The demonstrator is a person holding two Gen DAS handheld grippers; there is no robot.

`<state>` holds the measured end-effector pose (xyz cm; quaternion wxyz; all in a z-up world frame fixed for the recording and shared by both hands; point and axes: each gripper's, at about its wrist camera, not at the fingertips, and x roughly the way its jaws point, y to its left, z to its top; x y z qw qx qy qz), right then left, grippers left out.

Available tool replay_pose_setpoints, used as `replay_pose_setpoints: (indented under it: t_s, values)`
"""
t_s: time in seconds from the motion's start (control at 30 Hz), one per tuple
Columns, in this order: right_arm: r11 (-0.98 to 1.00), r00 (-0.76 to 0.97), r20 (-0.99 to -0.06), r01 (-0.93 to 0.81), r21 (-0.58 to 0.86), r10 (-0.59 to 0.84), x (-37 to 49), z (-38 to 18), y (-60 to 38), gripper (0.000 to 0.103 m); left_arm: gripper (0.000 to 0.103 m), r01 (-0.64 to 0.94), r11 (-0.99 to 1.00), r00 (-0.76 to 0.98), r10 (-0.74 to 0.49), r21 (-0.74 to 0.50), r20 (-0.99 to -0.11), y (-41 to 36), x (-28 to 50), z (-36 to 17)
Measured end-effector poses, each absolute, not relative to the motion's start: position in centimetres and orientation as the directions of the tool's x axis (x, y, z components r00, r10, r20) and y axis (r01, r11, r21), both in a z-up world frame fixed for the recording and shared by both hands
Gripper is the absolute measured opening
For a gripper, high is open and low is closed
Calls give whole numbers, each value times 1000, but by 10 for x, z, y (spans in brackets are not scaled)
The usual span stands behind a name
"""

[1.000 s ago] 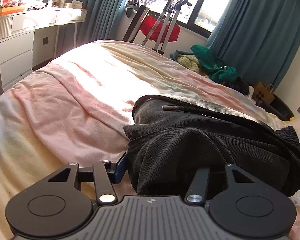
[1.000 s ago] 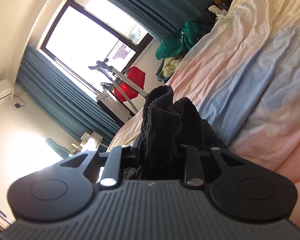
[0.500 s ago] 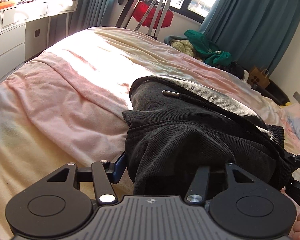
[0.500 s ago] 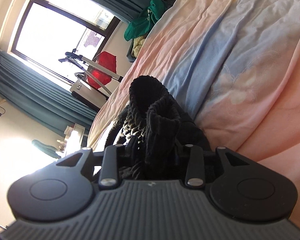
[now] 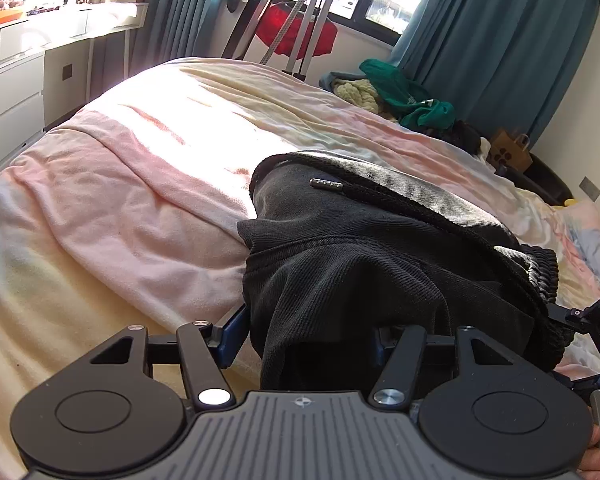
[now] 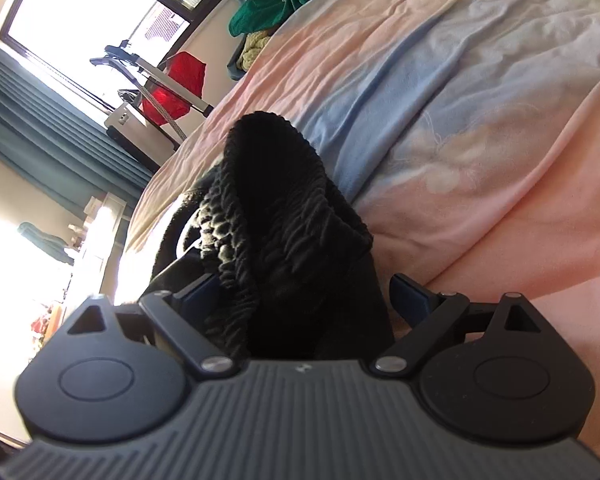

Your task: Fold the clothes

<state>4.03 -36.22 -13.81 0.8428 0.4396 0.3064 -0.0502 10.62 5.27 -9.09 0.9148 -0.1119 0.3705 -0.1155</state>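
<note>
Black garment (image 5: 380,272): bunched on bed (image 5: 140,200), near edge. Right gripper (image 6: 304,292): jaws just opened wide, ribbed cuff between, released to settle fold. Left gripper (image 5: 308,332): half-closed around fabric; clamped or loose, cannot tell.

One black garment (image 5: 380,272) is counted on one bed (image 5: 140,184); two grippers, left gripper (image 5: 304,336) and right gripper (image 6: 304,296), are seen.

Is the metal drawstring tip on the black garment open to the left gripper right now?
Probably not: the left gripper has a thick fold of the black garment between its fingers; the drawstring tip lies uncovered beyond.
</note>
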Motion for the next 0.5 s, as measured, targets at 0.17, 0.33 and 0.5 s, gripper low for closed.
replay_pose_setpoints:
  t_s: [0.17,0.33,0.5]
  values:
    - [509,836,-474,291,810,277,43,-150,-366,103,60,126,948,700,-294,-293,-651,53,106,-90]
    - [469,885,-344,170,867,315,36,-133,-359,103,60,105,942,701,-298,-319,-649,59,109,-90]
    - [600,855,-410,153,785,318,46,-126,-344,103,61,100,934,695,-313,-344,-648,62,111,-88]
